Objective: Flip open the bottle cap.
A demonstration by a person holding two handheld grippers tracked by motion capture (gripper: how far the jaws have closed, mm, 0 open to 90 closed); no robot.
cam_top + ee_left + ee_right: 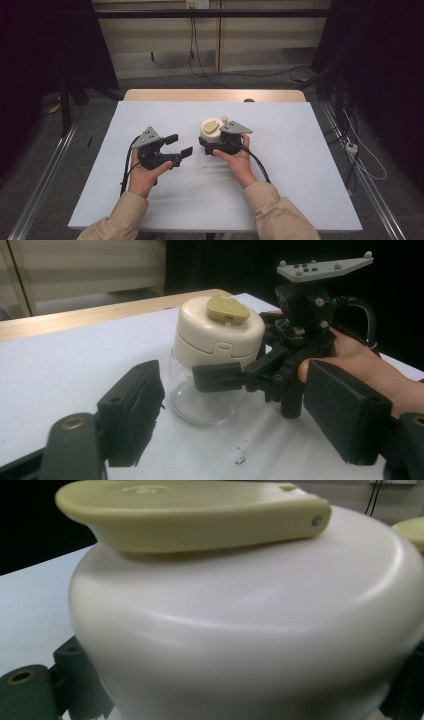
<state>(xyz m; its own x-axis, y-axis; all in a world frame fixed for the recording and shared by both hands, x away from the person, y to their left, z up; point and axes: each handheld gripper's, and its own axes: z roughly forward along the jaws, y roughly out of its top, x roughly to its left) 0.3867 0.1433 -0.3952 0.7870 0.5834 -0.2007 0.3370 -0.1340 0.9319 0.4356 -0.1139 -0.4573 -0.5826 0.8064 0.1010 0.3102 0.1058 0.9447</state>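
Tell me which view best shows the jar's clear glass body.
The left gripper view: the jar stands whole, clear body under its cream lid, right claw around it. The high view shows it small; the right gripper view shows just the lid close up.

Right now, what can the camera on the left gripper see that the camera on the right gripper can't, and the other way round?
The left gripper view takes in the whole jar: its clear glass body, the right gripper clamped on the glass below the cream lid, the hand holding that gripper, and the open left gripper. The right gripper view gives a close look at the flap's hinge pin. Both show the cream lid with its olive flap and the white table.
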